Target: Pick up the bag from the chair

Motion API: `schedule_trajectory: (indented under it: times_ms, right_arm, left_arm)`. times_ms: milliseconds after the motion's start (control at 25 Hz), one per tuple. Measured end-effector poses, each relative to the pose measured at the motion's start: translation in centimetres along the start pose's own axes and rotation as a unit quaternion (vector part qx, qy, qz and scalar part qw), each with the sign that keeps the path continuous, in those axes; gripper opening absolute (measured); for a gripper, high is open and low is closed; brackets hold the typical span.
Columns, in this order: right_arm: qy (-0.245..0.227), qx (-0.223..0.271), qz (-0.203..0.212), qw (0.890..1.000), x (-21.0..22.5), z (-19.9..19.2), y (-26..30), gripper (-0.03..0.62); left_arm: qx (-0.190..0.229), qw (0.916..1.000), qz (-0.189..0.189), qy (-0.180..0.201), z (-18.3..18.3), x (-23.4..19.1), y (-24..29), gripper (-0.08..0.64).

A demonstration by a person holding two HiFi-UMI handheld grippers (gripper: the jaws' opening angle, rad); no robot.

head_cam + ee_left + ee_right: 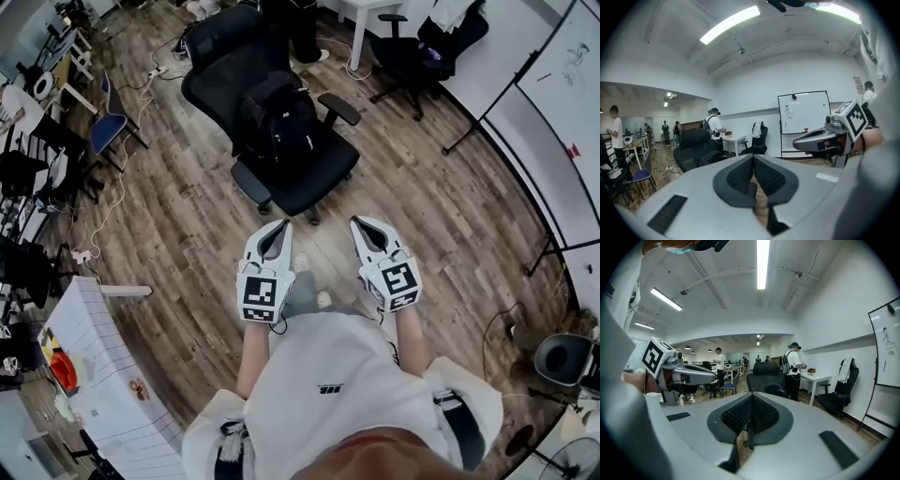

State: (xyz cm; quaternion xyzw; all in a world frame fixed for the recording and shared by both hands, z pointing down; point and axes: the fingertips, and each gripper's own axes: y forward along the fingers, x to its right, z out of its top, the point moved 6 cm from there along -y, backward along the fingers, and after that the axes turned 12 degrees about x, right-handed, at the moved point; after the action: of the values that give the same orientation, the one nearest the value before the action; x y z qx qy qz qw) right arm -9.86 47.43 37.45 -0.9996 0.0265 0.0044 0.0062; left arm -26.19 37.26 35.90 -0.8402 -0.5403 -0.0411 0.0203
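Judging by the layout, the approach is in hand: the bag [277, 117] sits on the chair [317, 183], ahead of and well apart from the left gripper [280, 227] and right gripper [360, 224], both closed and empty, so next they must reach forward and open.

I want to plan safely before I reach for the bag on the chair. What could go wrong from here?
The chair stands on wheels on a wooden floor, so a push on the bag may roll it away. The left tool and the right tool are both shut; they must open first, or they only nudge the bag.
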Motion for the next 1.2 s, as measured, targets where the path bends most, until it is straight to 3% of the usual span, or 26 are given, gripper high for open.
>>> schedule_trajectory:
  times_ms: [360, 1200]
  right_arm:
    - [-0.006, 0.012, -0.019, 1.0, 3.7, -0.2, 4.8, -0.005]
    - [0.003, -0.031, 0.002, 1.0, 12.8, -2.1, 22.4, -0.005]
  left_arm:
    - [-0.005, 1.0, -0.001, -0.008, -1.1, -3.2, 4.8, 0.012]
    - [-0.027, 0.9989, -0.005, -0.038, -4.5, -15.4, 19.8, 0.011]
